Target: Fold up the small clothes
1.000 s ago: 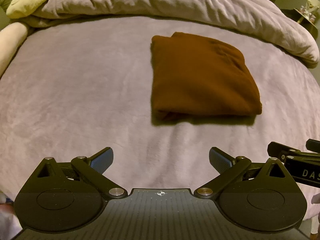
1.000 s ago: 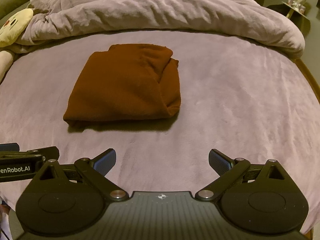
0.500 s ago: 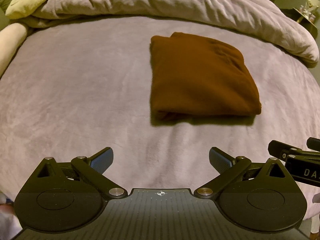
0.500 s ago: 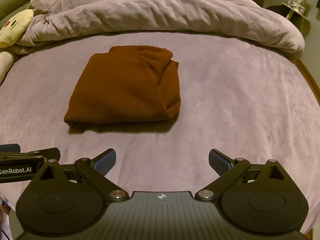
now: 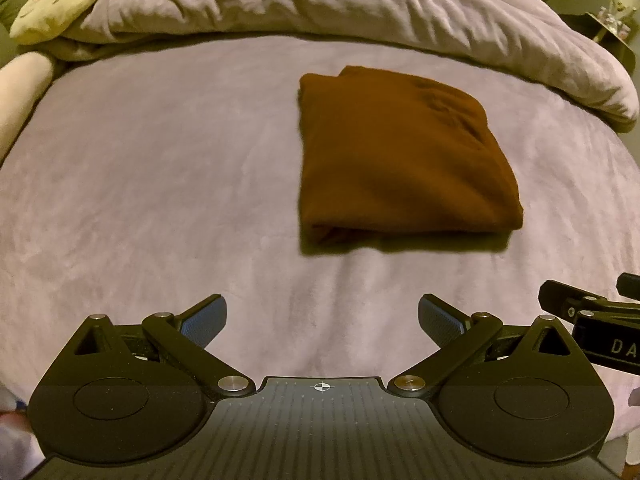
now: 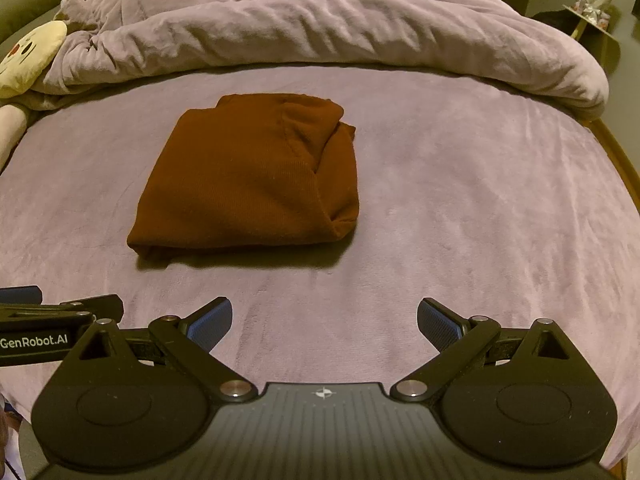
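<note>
Lying folded on bed (image 6: pixel 460 208): brown garment (image 6: pixel 248 184); both tools wide, clear.

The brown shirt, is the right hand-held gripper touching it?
Apart. The right wrist view shows bare purple blanket between the open right hand-held gripper and the folded brown shirt.

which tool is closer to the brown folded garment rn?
Roughly level; no clear winner. Left tool sits short of the brown folded garment, offset to its left. Right tool sits short too, offset right. Both open, not touching.

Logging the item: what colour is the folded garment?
Dark rust brown, plain; the folded garment shows best in the right wrist view.
</note>
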Motion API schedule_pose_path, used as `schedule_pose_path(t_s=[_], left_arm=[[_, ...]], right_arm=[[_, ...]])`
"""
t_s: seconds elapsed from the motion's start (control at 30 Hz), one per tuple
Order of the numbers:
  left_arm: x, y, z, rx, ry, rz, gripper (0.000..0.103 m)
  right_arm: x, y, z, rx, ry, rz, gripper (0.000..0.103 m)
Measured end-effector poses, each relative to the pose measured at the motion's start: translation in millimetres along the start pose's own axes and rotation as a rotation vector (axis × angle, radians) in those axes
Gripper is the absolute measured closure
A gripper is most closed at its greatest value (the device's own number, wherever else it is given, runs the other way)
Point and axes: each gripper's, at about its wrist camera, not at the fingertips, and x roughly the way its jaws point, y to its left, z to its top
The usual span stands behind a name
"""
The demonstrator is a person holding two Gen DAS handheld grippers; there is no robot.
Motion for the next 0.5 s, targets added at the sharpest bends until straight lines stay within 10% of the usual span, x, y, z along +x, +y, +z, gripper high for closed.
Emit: schedule_pose_path(t_s=[0.5], left_arm=[[-1.1,0.4,-1.0,0.017,-0.031,-0.007,0.000]], right_arm=[[0.6,1.6,-0.2,0.000,0.000,-0.003,0.004]])
